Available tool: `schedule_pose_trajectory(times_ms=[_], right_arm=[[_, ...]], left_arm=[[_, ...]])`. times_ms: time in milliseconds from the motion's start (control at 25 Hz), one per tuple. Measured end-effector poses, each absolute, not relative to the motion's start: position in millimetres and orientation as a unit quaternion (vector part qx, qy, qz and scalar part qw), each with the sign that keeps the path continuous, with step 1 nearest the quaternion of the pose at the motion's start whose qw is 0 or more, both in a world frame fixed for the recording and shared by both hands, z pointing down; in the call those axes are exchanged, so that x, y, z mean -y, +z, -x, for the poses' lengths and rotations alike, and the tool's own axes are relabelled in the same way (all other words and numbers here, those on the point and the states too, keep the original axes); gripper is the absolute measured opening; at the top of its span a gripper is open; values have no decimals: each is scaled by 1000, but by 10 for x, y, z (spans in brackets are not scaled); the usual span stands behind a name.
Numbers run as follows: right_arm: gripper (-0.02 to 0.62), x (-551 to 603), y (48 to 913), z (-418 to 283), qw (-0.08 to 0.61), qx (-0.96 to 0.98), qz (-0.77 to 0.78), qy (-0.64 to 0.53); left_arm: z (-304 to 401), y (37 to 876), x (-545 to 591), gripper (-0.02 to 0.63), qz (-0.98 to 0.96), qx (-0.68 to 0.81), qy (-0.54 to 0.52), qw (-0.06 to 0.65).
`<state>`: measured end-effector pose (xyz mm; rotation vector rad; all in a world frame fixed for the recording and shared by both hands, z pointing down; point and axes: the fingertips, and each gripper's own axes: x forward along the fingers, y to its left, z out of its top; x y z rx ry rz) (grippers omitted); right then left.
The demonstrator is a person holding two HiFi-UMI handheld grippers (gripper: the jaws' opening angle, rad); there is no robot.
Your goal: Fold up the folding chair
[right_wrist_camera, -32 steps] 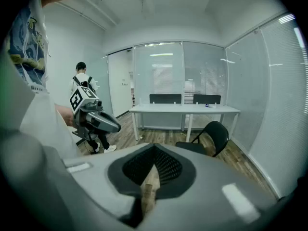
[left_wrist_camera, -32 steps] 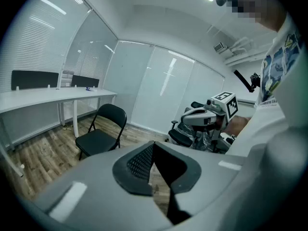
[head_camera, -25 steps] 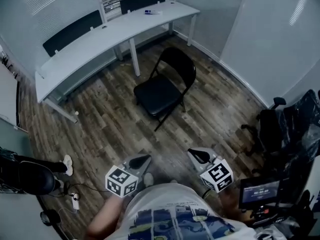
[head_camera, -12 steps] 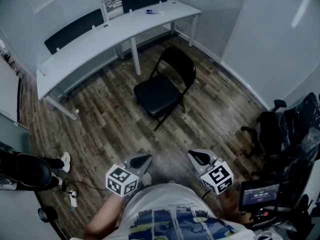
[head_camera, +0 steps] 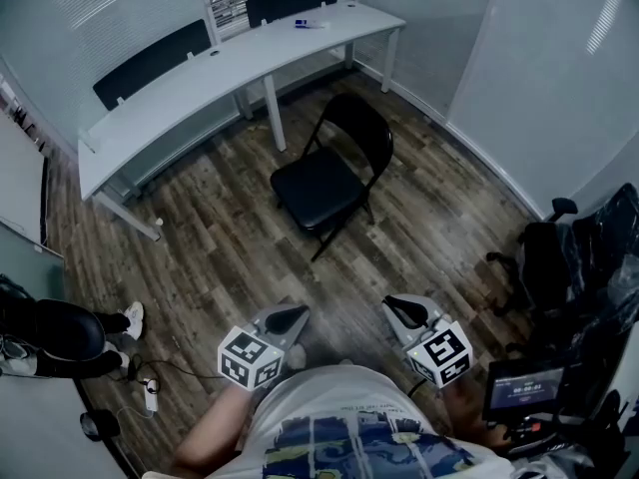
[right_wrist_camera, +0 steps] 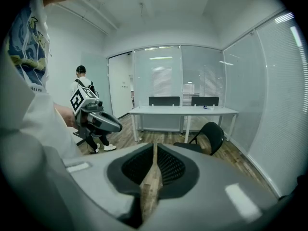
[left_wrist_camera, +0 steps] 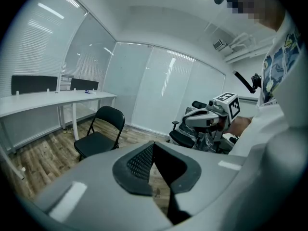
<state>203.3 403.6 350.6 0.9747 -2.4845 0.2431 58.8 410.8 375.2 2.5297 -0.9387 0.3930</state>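
Note:
The black folding chair (head_camera: 324,183) stands unfolded on the wood floor in the middle of the room, its backrest toward the glass wall. It also shows small in the left gripper view, the chair (left_wrist_camera: 98,136), and in the right gripper view, the chair (right_wrist_camera: 207,136). My left gripper (head_camera: 290,317) is held close to my body, well short of the chair, and is shut on nothing (left_wrist_camera: 153,146). My right gripper (head_camera: 399,310) hangs beside it at the same distance. Its jaws are opening to a thin slit (right_wrist_camera: 155,146) with nothing between them.
A long white desk (head_camera: 230,63) runs behind the chair, with dark chair backs beyond it. A person (head_camera: 60,332) stands at the left by a cable (head_camera: 150,392) on the floor. An office chair with black clutter (head_camera: 559,257) and a screen (head_camera: 524,392) crowd the right side.
The head view has drifted slightly. Both grippers keep their place near my body. The person at the left has shifted a little.

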Motion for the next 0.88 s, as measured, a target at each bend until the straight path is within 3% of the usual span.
schedule_pose_trajectory(times_ms=[400,600,880], right_arm=[[21,-4067,3617,-2307,227,900,-364,84],[24,-3925,3596,-2702,229,897,-364,99],[42,-3745,3689,-2716,229,894,-370,109]], left_arm=[[-799,3866,-4052,2,-906,353,129,194],[-1035,3788,-3860,16,-894,377,134,201],[-950,3895,-3703,57,-889,382,143,209]])
